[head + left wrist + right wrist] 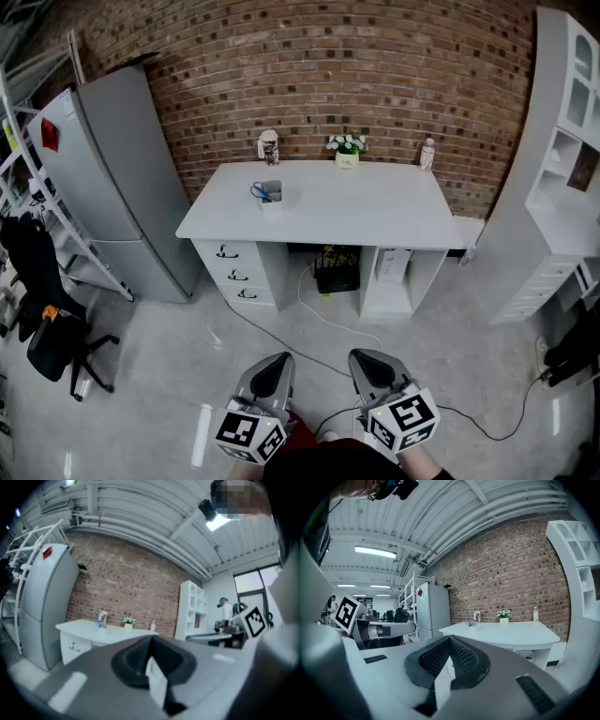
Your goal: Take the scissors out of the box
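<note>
Counts: counter 1; box 1; blue-handled scissors 1 pair; flower pot 1; bottle 1; drawers 3; refrigerator 1; office chair 1; tools 2: left tool, right tool.

Ahead of me the white rectangular bench backs onto the red brick wall. On its left half sits the small white open box, with the blue-handled scissors in it. Along the back edge stand a patterned cup at left, a small potted flower plant in the middle and a white bottle at right. The tall grey fridge stands left of the bench, and the tall white shelf unit stands to its right.
</note>
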Tool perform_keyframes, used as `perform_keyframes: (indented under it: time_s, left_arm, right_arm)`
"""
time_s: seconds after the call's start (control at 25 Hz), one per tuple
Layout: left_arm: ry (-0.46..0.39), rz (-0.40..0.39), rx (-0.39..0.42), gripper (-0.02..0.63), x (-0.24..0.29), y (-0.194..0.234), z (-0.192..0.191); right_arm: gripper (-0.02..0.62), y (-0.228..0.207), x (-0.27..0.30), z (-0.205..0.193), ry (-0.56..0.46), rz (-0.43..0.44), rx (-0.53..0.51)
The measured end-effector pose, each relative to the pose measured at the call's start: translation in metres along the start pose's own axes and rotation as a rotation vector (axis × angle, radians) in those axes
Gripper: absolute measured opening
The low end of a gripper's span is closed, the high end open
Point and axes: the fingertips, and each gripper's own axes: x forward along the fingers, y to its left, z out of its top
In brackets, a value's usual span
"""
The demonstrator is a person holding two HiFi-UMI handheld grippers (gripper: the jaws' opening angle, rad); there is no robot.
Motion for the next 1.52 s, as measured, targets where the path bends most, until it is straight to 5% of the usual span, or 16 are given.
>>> perform_keyframes:
  time_s: [0.84,1.52]
  left_arm:
    - [0.021,0.026,-0.017,0.002,0.023,0.009,-0.002]
    - [0.044,0.057,-0.043,0.002,0.064,0.077,-0.001]
  right_arm:
    - [0.009,-0.013,0.022,0.002,-0.017,0.075,0.036]
    - [0.009,-0.025,0.093,0.007,0.01,0.09,0.056]
